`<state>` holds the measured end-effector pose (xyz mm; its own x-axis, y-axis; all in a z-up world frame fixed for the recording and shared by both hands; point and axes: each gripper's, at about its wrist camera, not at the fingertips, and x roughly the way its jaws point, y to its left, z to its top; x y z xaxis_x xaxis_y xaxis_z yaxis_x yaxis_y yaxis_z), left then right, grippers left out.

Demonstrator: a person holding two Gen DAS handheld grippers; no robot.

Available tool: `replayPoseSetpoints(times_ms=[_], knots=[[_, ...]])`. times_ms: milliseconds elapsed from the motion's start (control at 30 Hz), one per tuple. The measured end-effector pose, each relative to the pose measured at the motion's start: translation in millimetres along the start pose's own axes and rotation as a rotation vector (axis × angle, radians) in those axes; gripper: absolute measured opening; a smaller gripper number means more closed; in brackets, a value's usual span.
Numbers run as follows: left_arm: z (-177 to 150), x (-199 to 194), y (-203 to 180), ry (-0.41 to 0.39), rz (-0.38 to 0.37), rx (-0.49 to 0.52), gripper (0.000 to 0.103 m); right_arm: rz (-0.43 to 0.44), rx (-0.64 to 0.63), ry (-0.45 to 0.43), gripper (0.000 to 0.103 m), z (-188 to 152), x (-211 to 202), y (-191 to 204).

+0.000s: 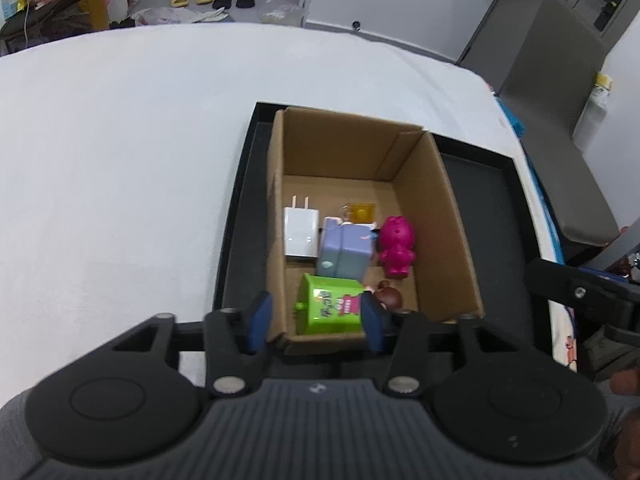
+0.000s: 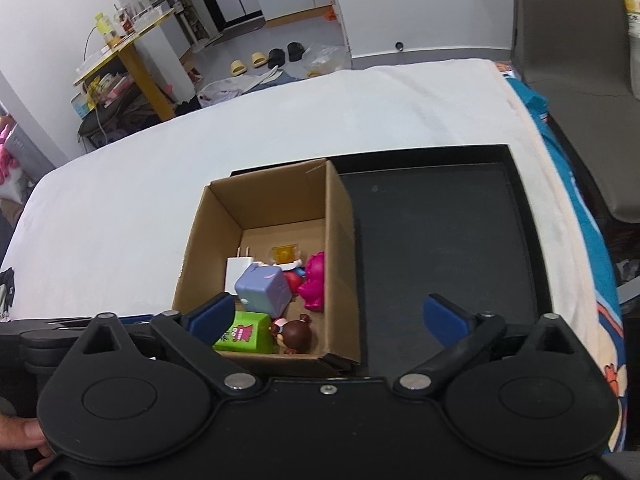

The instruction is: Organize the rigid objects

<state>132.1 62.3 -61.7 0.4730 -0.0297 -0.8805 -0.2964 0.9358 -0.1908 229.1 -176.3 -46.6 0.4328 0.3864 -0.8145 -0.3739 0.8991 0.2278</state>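
In the cardboard box (image 1: 436, 216) on the black tray (image 2: 448, 240) — green carton (image 1: 330, 312), purple cube (image 2: 262, 288), magenta figure (image 1: 396, 246) | left gripper (image 1: 316, 318) parted, empty | right gripper (image 2: 326, 316) spread wide — empty

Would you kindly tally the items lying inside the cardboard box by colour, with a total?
White: 1, the charger plug
Lilac and grey: 1, the cube box
Magenta: 1, the figurine
Green: 1, the small carton
Brown-haired: 1, the doll figure
Amber: 1, the clear piece
Red: 1, a partly hidden item
Total: 7 in the cardboard box
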Motion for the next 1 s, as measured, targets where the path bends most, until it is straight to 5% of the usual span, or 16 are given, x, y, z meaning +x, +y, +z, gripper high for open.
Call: replayPoseSetpoints(times_ms=[267, 1000], knots=[[-5.9, -30.5, -18.5, -0.048, -0.045, 0.054, 0.075, -0.033, 0.024, -0.03, 0.103, -6.6, -19.2, -6.6], [-43.7, -96.4, -45.3, -0.126, -0.043, 0.14, 0.1, -0.072, 0.071, -0.115, 0.103, -35.6, -78.5, -23.9]])
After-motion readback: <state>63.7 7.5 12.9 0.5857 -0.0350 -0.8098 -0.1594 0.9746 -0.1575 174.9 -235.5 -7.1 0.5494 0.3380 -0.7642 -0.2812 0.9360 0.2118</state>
